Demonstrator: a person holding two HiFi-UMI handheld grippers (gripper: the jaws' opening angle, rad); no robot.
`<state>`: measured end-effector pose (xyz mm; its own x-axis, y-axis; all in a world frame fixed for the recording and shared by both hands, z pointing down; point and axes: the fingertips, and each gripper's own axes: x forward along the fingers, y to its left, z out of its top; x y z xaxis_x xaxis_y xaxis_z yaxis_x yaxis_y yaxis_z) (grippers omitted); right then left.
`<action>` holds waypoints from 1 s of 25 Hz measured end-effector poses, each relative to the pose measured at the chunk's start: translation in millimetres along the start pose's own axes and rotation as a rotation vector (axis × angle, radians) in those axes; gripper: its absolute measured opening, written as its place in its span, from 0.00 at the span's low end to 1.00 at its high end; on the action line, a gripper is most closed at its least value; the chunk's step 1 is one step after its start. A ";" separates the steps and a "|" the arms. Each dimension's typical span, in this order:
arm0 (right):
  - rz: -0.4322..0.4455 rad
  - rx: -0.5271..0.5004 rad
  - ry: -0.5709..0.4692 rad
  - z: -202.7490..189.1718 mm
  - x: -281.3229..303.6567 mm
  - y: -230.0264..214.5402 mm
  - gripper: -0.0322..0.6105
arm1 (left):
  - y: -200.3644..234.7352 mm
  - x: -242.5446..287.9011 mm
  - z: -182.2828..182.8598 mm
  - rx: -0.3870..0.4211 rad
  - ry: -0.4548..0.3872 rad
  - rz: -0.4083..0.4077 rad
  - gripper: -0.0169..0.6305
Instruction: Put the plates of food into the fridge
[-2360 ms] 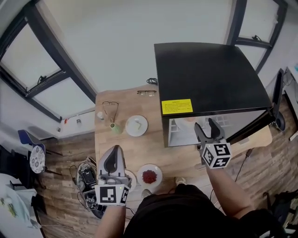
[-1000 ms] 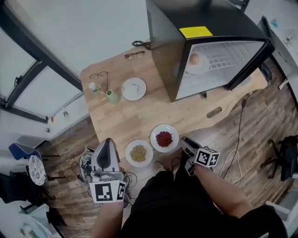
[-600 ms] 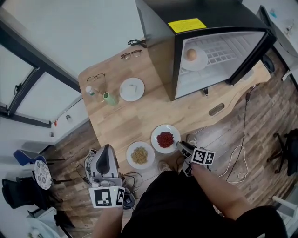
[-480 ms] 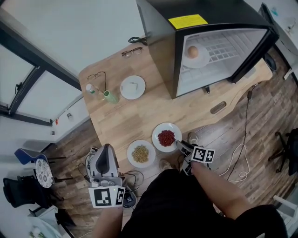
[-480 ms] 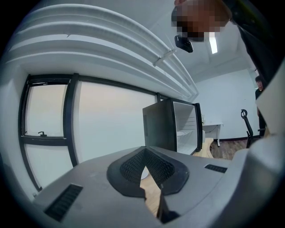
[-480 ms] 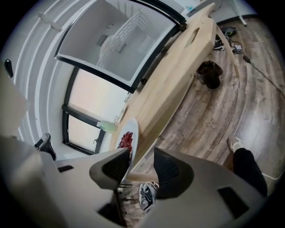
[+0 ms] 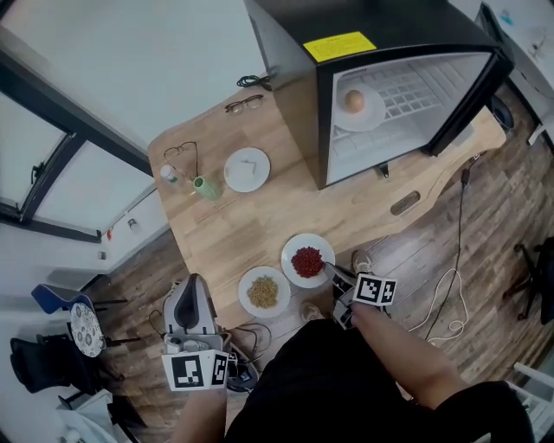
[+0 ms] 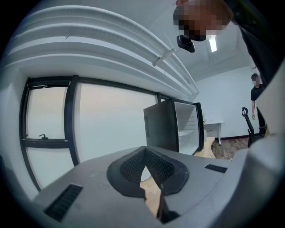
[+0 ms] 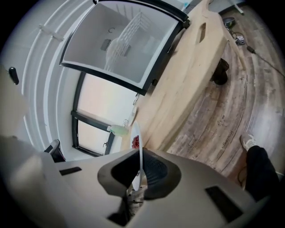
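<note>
Left tongs (image 7: 193,282) closed, right tongs (image 7: 328,269) clamping

Table (image 7: 251,221) pale matt wood; fridge (image 7: 389,17) smooth black outside; plate (image 7: 294,246) white, glossy; floor (image 7: 485,225) grained wood planks.

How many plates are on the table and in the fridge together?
4. One plate on the fridge shelf; on the table, a plate by the green cup, the yellowish-food plate, the red-food plate, held by the right gripper.

A light wooden table (image 7: 260,216) with a curved edge is set on a dark plank floor (image 7: 485,216). Black-framed windows (image 7: 65,186) are fitted in the white wall (image 7: 156,52), and pale daylight is admitted.
</note>
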<state>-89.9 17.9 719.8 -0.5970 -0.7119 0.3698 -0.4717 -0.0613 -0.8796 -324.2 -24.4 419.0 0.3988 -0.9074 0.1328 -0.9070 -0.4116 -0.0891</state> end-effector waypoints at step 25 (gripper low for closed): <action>0.012 -0.008 -0.218 136.2 -94.6 44.5 0.10 | -61.0 68.2 52.3 -0.059 -0.130 -0.103 0.03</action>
<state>33.9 -12.8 604.9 -0.4482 -0.8472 0.2852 -0.4715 -0.0470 -0.8806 -234.6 -65.6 381.9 0.5009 -0.8655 0.0089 -0.8652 -0.5009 -0.0228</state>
